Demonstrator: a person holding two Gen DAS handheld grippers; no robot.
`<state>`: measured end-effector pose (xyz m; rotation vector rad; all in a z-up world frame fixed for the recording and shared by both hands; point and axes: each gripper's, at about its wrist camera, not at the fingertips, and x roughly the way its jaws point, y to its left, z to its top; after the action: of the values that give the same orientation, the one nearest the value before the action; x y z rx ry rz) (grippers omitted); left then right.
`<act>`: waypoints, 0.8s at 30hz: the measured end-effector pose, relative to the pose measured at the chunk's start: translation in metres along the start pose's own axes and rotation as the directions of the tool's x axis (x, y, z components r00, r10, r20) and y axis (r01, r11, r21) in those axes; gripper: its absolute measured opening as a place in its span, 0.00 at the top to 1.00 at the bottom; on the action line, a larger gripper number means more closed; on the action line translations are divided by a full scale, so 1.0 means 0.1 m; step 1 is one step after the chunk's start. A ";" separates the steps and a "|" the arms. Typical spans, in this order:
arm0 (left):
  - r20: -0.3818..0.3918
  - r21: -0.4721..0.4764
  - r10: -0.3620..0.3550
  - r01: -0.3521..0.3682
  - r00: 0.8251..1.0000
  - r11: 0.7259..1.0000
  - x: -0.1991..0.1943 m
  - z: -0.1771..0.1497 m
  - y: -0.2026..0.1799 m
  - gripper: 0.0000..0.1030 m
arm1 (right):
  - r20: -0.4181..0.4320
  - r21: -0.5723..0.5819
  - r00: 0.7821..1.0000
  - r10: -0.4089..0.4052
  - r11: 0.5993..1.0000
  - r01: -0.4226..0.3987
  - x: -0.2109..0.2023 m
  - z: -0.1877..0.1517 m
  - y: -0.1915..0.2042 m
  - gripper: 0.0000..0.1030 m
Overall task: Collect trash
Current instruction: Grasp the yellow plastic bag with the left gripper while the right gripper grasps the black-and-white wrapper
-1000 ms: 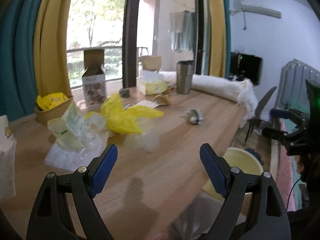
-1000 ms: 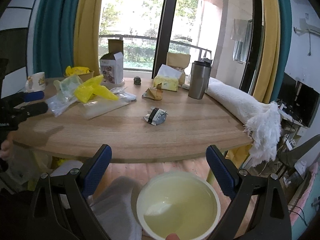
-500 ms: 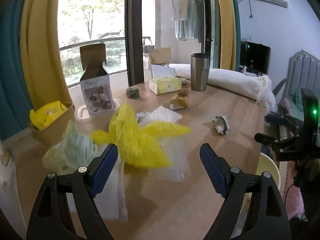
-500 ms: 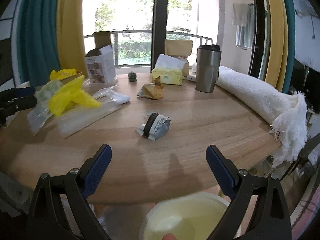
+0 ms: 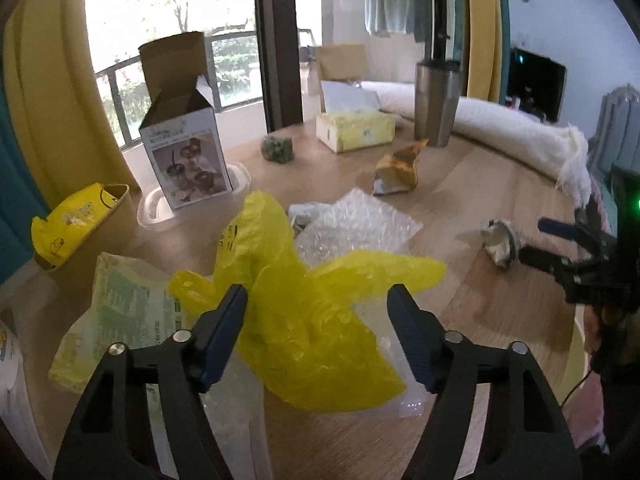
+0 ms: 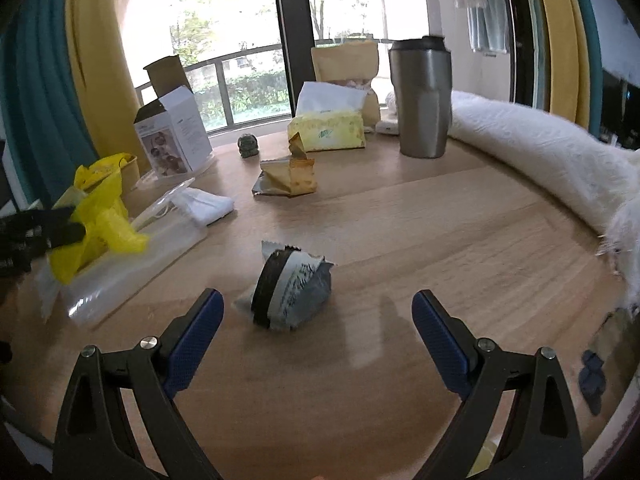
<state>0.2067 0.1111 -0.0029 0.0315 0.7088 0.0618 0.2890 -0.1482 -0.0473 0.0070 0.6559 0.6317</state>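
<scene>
My left gripper (image 5: 318, 304) is open, its fingers on either side of a crumpled yellow plastic bag (image 5: 312, 300) on the wooden table (image 5: 460, 184). Bubble wrap (image 5: 356, 228) and a green printed packet (image 5: 124, 320) lie beside the bag. My right gripper (image 6: 318, 312) is open, just short of a crumpled grey and black wrapper (image 6: 292, 286). That wrapper also shows in the left wrist view (image 5: 500, 242), with the right gripper (image 5: 560, 244) next to it. An orange wrapper (image 6: 288, 176) lies farther back. The yellow bag shows at left (image 6: 96, 216).
An open white carton (image 5: 184, 148), a tissue box (image 5: 354, 130), a steel tumbler (image 6: 420, 100), a brown paper bag (image 6: 346, 68) and a small green object (image 5: 277, 149) stand at the back. A white fluffy roll (image 6: 540, 152) lies along the right edge. A clear plastic sleeve (image 6: 132, 260) lies by the bag.
Both grippers have moved forward over the table. The left one has closed in on the yellow bag, the right one on the grey wrapper. The yellow bowl below has left both views.
</scene>
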 end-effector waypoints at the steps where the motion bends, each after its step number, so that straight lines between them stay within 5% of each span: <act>1: -0.004 0.006 0.000 0.000 1.000 1.000 0.01 -0.02 -0.01 0.31 | -0.003 0.002 1.000 0.008 1.000 -0.008 0.05 0.01 0.01 0.08; 7: -0.050 0.023 -0.002 0.003 0.999 1.000 0.13 -0.07 -0.01 0.53 | -0.027 -0.008 0.999 0.029 1.000 -0.029 0.18 0.06 0.07 0.15; 12: -0.042 0.044 0.001 0.001 0.999 0.999 0.09 -0.12 -0.06 0.82 | -0.054 0.005 0.997 0.046 0.999 -0.046 0.24 0.02 0.05 0.55; 14: -0.018 0.043 0.008 -0.007 1.000 0.999 0.03 -0.14 -0.08 0.86 | -0.044 0.010 0.997 0.058 0.998 -0.057 0.22 -0.01 0.04 0.72; 24: 0.139 0.056 -0.007 -0.001 0.990 0.998 -0.53 -0.14 -0.25 0.89 | 0.045 0.001 0.998 0.035 0.999 -0.035 -0.24 -0.07 0.06 0.78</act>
<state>0.1585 0.0824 0.0193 0.0875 0.5713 0.0364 0.2670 -0.1575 -0.0384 0.0342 0.6145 0.6625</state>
